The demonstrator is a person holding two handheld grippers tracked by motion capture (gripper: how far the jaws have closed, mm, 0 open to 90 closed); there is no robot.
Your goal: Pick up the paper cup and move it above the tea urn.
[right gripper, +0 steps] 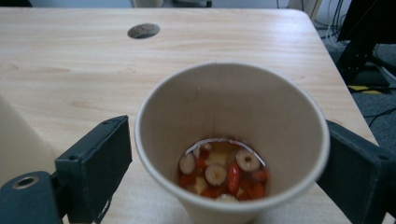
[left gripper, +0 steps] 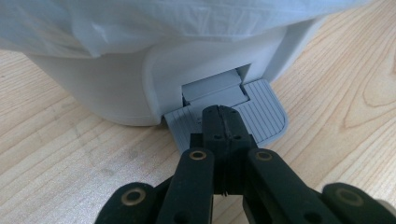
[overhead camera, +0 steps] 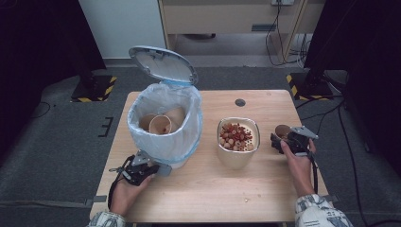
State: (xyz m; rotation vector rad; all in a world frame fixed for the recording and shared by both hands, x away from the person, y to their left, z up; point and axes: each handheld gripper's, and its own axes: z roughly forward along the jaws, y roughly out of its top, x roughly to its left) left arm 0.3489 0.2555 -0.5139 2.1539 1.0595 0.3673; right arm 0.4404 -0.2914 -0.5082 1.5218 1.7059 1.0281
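A white pedal bin (overhead camera: pixel 182 146) with a pale bag liner stands at the table's left, its lid (overhead camera: pixel 163 64) raised. Paper cups (overhead camera: pixel 161 124) lie inside it. My left gripper (overhead camera: pixel 147 169) is at the bin's foot; its jaws are shut, and their tips (left gripper: pixel 224 115) rest on the grey ribbed pedal (left gripper: pixel 268 116). At the right of the table my right gripper (overhead camera: pixel 288 140) is shut on a paper cup (overhead camera: pixel 283 130). In the right gripper view that cup (right gripper: pixel 233 112) stands upright between the two black jaws, with red and pale food bits (right gripper: pixel 223 173) at its bottom.
A cream bowl (overhead camera: pixel 238 158) heaped with red and beige pieces sits between the bin and the held cup. A round cable hole (overhead camera: pixel 240 102) lies at the table's far side. A few crumbs (overhead camera: pixel 246 200) lie near the front edge. Black stands flank the table.
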